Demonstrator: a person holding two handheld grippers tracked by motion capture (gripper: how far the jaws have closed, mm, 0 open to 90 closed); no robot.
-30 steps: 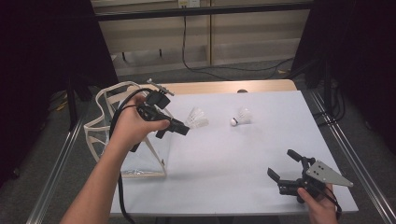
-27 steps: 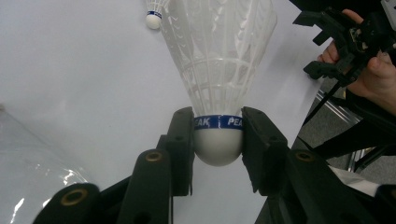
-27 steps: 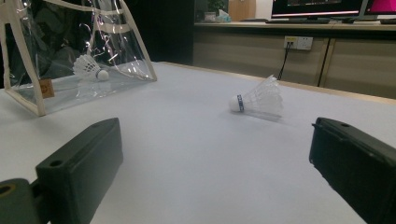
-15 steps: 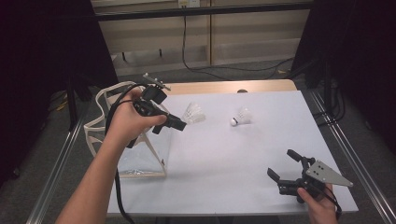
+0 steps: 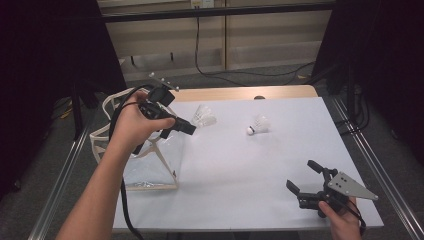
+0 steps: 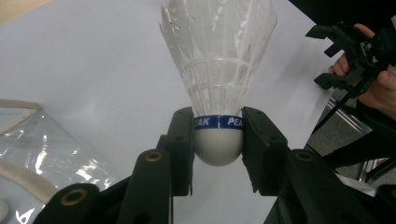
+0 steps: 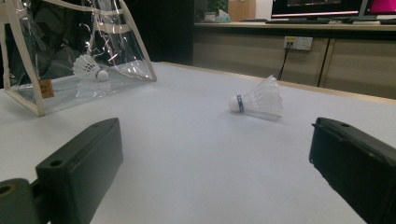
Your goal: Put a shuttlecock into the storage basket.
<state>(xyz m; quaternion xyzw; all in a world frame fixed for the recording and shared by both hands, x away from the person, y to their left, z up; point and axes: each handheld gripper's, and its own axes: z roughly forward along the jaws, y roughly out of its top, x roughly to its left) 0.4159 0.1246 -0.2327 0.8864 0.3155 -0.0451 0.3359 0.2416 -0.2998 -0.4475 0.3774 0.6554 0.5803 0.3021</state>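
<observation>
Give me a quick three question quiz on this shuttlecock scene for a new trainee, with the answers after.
1. True or false: the left gripper is shut on a shuttlecock.
2. Where does the second shuttlecock lie?
3. Multiple choice: the right gripper is A) open, B) shut on a shuttlecock.

Key
1. True; its fingers press the white cork.
2. On its side on the white table.
3. A.
</observation>
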